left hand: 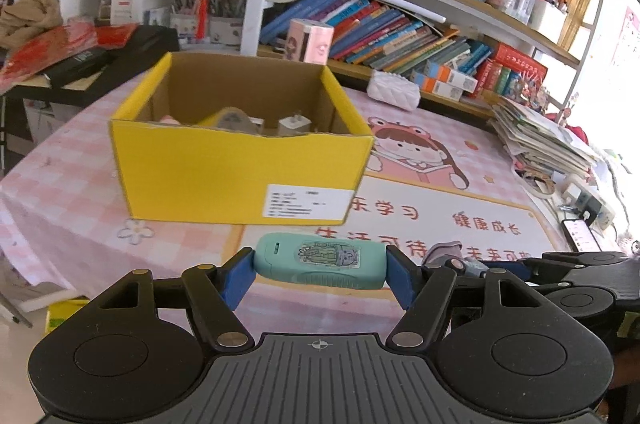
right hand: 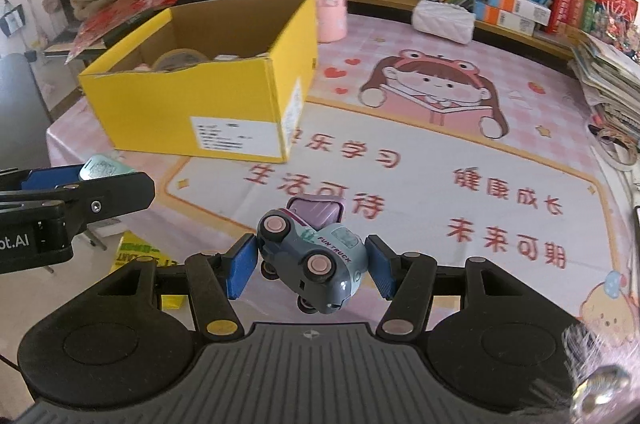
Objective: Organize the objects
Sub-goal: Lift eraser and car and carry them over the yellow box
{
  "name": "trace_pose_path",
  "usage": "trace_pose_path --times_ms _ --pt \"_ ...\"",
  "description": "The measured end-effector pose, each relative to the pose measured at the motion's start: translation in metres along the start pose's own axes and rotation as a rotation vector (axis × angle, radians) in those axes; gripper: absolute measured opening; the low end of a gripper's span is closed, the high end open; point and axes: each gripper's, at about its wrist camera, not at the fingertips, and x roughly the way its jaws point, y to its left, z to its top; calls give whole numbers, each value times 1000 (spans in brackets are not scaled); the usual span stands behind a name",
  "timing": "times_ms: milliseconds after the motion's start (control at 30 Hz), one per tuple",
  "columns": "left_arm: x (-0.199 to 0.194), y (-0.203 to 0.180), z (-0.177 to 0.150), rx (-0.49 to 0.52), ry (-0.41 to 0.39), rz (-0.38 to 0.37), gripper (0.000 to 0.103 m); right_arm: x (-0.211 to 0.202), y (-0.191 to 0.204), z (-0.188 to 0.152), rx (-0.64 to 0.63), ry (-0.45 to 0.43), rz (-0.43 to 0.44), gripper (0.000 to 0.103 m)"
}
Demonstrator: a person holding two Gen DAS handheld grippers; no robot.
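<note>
Both tongs loaded: left tongs (left hand: 320,270) clamp teal plastic oblong gadget (left hand: 322,261) crosswise, right tongs (right hand: 310,264) clamp grey-blue toy truck (right hand: 310,256), w/ open yellow cardboard box (left hand: 240,176) ahead on counter (right hand: 440,160), nearer left.

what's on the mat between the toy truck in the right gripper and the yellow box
Nothing: in the right wrist view only bare printed mat lies between the toy truck and the yellow box.

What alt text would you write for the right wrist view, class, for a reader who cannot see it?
The right gripper clamps a grey-blue toy truck above a pink cartoon table mat. A yellow cardboard box stands ahead, and the left gripper holds a teal device.
</note>
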Motion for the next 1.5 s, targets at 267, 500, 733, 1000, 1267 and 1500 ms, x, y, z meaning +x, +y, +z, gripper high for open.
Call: trace_pose_path --times_ms 267,500,733,1000,1267,1500 --pt "-17 18 -3 3 -30 20 69 -4 26 0 -12 -25 22 56" --pt "-28 31 -3 -6 -59 27 69 -6 44 1 -44 -42 29 56" --pt "-32 39 3 -25 -87 31 69 -8 54 7 -68 -58 30 56" --pt "-31 43 27 -34 -156 33 69 -15 54 31 -90 -135 30 56" --pt "-20 44 56 -49 -225 73 69 -7 48 73 -111 -222 42 56" --pt "5 44 77 -67 -234 126 69 18 41 109 -144 -253 64 56"
